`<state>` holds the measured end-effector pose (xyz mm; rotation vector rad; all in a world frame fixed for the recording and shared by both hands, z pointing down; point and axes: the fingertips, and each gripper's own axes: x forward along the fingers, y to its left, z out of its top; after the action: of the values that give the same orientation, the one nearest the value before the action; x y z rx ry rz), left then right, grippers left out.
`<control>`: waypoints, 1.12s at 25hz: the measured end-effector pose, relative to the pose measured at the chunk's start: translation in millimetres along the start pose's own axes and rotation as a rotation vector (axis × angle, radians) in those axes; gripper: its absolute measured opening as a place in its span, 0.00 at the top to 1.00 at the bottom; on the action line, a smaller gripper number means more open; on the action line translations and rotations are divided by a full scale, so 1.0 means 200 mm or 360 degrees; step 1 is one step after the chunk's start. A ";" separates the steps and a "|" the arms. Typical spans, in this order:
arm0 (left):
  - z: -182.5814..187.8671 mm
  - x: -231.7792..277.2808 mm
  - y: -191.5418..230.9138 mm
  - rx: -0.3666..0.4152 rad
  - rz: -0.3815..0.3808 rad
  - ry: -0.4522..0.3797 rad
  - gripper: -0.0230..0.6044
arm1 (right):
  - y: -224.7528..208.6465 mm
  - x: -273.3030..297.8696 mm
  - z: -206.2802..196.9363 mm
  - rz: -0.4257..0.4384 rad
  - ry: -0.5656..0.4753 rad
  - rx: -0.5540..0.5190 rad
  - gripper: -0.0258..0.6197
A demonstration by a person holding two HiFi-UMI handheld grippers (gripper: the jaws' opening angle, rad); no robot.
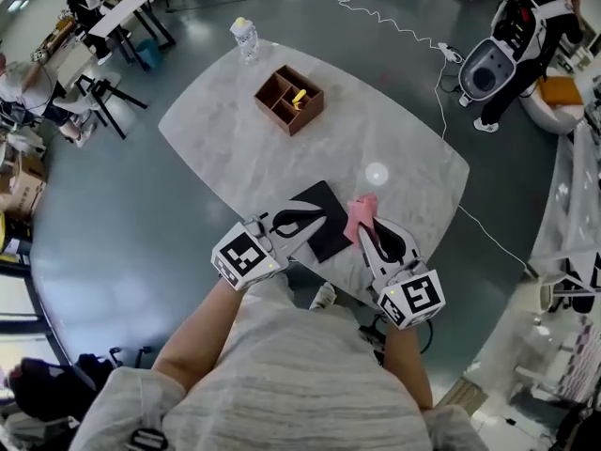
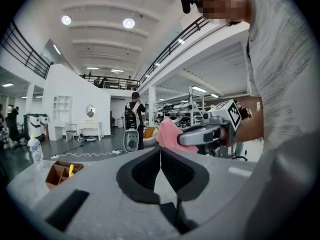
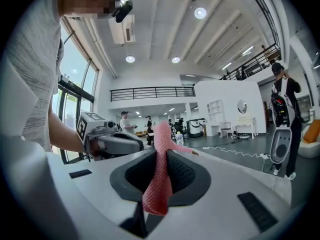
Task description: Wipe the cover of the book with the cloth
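A black book (image 1: 331, 241) lies flat near the front edge of the white marble table (image 1: 225, 130). My left gripper (image 1: 322, 217) hovers over the book's left part; its jaws are shut with nothing between them, as the left gripper view (image 2: 160, 153) confirms. My right gripper (image 1: 365, 226) sits just right of the book, shut on a pink cloth (image 1: 360, 213). In the right gripper view the cloth (image 3: 159, 170) hangs pinched between the pads and sticks up past the tips. The cloth (image 2: 169, 133) and the right gripper (image 2: 210, 132) also show in the left gripper view.
A brown wooden box (image 1: 289, 99) with compartments and a yellow item stands at mid-table, and a clear bottle (image 1: 245, 38) stands at the far edge. A white cable (image 1: 441, 83) runs over the floor at right. People and desks stand around the hall.
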<state>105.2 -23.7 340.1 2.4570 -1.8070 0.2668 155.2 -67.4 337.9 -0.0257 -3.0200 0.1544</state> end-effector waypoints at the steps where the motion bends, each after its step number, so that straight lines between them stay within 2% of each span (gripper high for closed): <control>1: 0.01 0.04 0.01 0.0031 -0.0054 -0.0002 0.94 | -0.02 -0.01 0.00 -0.0057 -0.0007 0.0012 0.87; 9: 0.05 0.25 0.17 0.0127 -0.0427 -0.0082 0.94 | -0.15 0.02 0.00 -0.0468 0.0019 0.0028 0.87; 15: -0.08 0.23 0.47 0.0184 -0.0666 -0.0071 0.94 | -0.24 0.25 -0.11 -0.0839 0.0089 0.0148 0.87; 22: -0.25 0.17 0.71 0.0131 -0.1027 -0.0070 0.94 | -0.22 0.51 -0.27 -0.1271 0.0085 0.0299 0.87; 25: -0.31 0.14 0.75 0.0150 -0.1152 -0.0064 0.94 | -0.19 0.60 -0.34 -0.1383 0.0074 0.0403 0.87; 28: -0.36 0.13 0.79 0.0159 -0.1216 -0.0077 0.94 | -0.17 0.69 -0.40 -0.1445 0.0106 0.0454 0.87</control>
<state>-44.0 -82.7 408.7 3.0056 -0.7592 0.2349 26.2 -90.8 436.5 1.2785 -2.5912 0.4600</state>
